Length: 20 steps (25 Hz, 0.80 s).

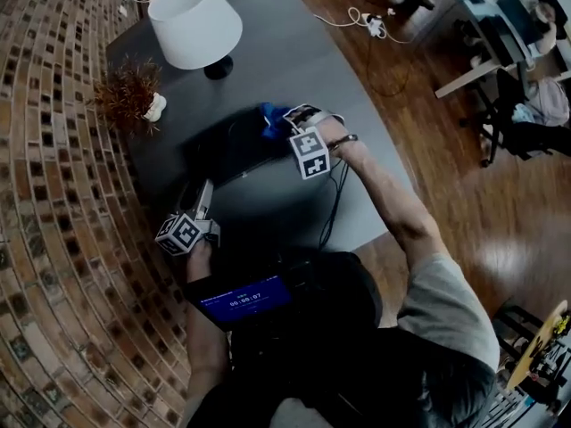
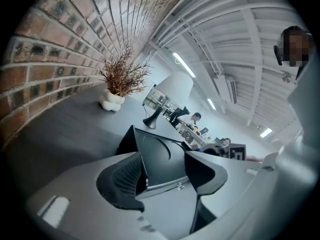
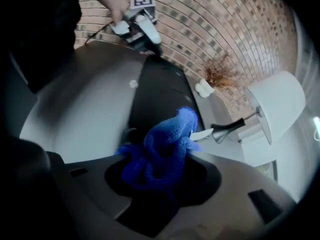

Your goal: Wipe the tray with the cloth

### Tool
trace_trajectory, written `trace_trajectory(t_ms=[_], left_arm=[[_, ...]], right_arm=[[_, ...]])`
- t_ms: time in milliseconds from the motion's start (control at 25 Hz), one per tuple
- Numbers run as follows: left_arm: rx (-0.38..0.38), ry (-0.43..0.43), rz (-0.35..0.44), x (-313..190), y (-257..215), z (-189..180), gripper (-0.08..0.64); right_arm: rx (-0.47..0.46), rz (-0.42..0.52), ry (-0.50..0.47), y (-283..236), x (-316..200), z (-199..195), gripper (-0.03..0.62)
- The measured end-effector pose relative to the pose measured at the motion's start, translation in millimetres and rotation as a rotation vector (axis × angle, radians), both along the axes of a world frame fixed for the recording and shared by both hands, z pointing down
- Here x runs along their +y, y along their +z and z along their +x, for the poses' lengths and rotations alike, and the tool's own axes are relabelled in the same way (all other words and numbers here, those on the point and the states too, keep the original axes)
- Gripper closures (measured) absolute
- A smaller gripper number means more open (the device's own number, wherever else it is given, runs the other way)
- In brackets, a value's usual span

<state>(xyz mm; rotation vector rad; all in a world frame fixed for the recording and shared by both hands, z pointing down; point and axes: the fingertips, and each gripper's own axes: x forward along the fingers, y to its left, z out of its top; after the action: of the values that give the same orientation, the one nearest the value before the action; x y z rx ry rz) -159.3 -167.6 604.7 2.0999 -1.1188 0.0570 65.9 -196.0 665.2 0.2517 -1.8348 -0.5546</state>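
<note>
A dark tray (image 1: 234, 145) lies on the grey table (image 1: 357, 194). The blue cloth (image 1: 272, 119) rests on the tray's far right part, and my right gripper (image 1: 284, 130) is shut on it. In the right gripper view the bunched cloth (image 3: 162, 151) fills the space between the jaws, above the tray (image 3: 155, 94). My left gripper (image 1: 203, 196) sits at the tray's near left corner. In the left gripper view its jaws (image 2: 167, 176) stand apart, with the tray's (image 2: 160, 156) edge between them and the pads off it.
A white lamp (image 1: 194, 20) and a dried plant in a white pot (image 1: 129, 92) stand at the table's far end, beside the brick wall (image 1: 53, 194). A black cable (image 1: 335, 194) trails over the table's near right part. People sit at desks (image 1: 500, 25) beyond.
</note>
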Motion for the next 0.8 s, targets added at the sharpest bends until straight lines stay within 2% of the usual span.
trace_trajectory(t_ms=[80, 160, 200, 360, 440, 520, 600, 720, 800], left_arm=[[0.004, -0.007, -0.001, 0.2, -0.1, -0.5, 0.301], [0.007, -0.012, -0.001, 0.5, 0.9, -2.0, 0.301], [0.012, -0.016, -0.001, -0.1, 1.0, -2.8, 0.301], [0.038, -0.040, -0.001, -2.8, -0.2, -3.8, 0.301], [0.041, -0.050, -0.001, 0.5, 1.4, -5.2, 0.301], [0.046, -0.054, -0.001, 2.7, 2.9, -5.3, 0.301], [0.051, -0.049, -0.002, 3.7, 3.9, -3.5, 0.301], [0.055, -0.049, 0.002, 0.8, 2.4, -1.4, 0.301], [0.057, -0.066, 0.006, 0.5, -0.8, -1.3, 0.301]], right_arm=[[0.005, -0.095, -0.096, 4.7, 48.9, 5.1, 0.422], [-0.014, -0.178, -0.114, 8.0, 75.6, 13.8, 0.420], [-0.020, -0.173, -0.073, 7.8, 67.8, 20.7, 0.420], [-0.036, 0.027, 0.231, 0.6, -48.0, 41.2, 0.420], [-0.053, 0.061, 0.281, 3.4, -86.5, 28.0, 0.419], [-0.052, 0.037, 0.229, 16.3, -92.6, 7.7, 0.420], [-0.052, 0.008, 0.166, 25.0, -77.7, -1.8, 0.423], [-0.062, -0.041, 0.101, 23.1, -37.8, 2.4, 0.423], [-0.035, -0.051, 0.040, 22.5, 0.2, 3.3, 0.423]])
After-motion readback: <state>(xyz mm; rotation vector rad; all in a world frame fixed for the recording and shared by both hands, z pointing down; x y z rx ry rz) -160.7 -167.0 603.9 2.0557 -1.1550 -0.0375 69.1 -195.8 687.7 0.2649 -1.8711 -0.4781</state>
